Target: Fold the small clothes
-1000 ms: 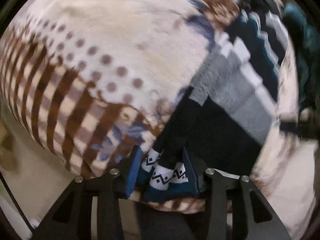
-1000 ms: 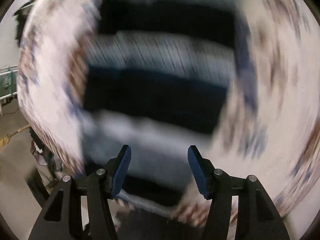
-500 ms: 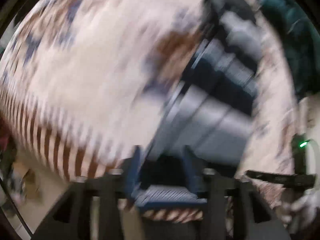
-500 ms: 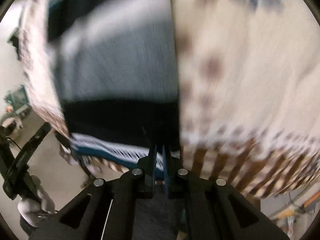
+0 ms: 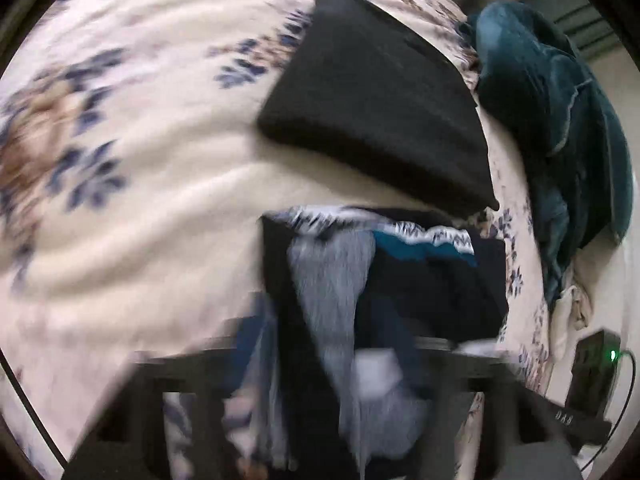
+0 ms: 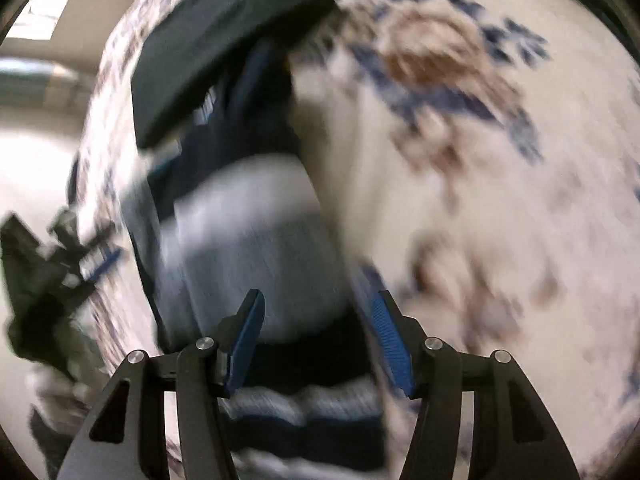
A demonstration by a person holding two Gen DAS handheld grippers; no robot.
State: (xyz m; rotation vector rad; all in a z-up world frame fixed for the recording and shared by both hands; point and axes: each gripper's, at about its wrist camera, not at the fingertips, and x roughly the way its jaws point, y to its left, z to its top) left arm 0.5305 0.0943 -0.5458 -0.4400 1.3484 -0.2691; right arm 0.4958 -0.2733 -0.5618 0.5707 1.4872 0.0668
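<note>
A small navy, grey and white striped knit garment [image 5: 384, 280] lies on a cream floral bedspread [image 5: 140, 184], folded over itself with its patterned hem at the far end. My left gripper [image 5: 340, 364] is badly blurred and the garment drapes between its fingers; I cannot tell how its jaws stand. In the right wrist view the same garment [image 6: 256, 240] lies in front of my right gripper [image 6: 318, 332], which is open with its blue pads either side of the garment's near edge.
A folded black garment [image 5: 380, 100] lies just beyond the striped one; it also shows in the right wrist view [image 6: 224, 40]. A teal blanket [image 5: 560, 128] is heaped at the right. A black device with a green light [image 5: 596, 360] sits off the bed's edge.
The striped garment has been folded over toward the black garment. My right gripper, shut on its edge half a second ago, has opened. Both views swung fast and are blurred.
</note>
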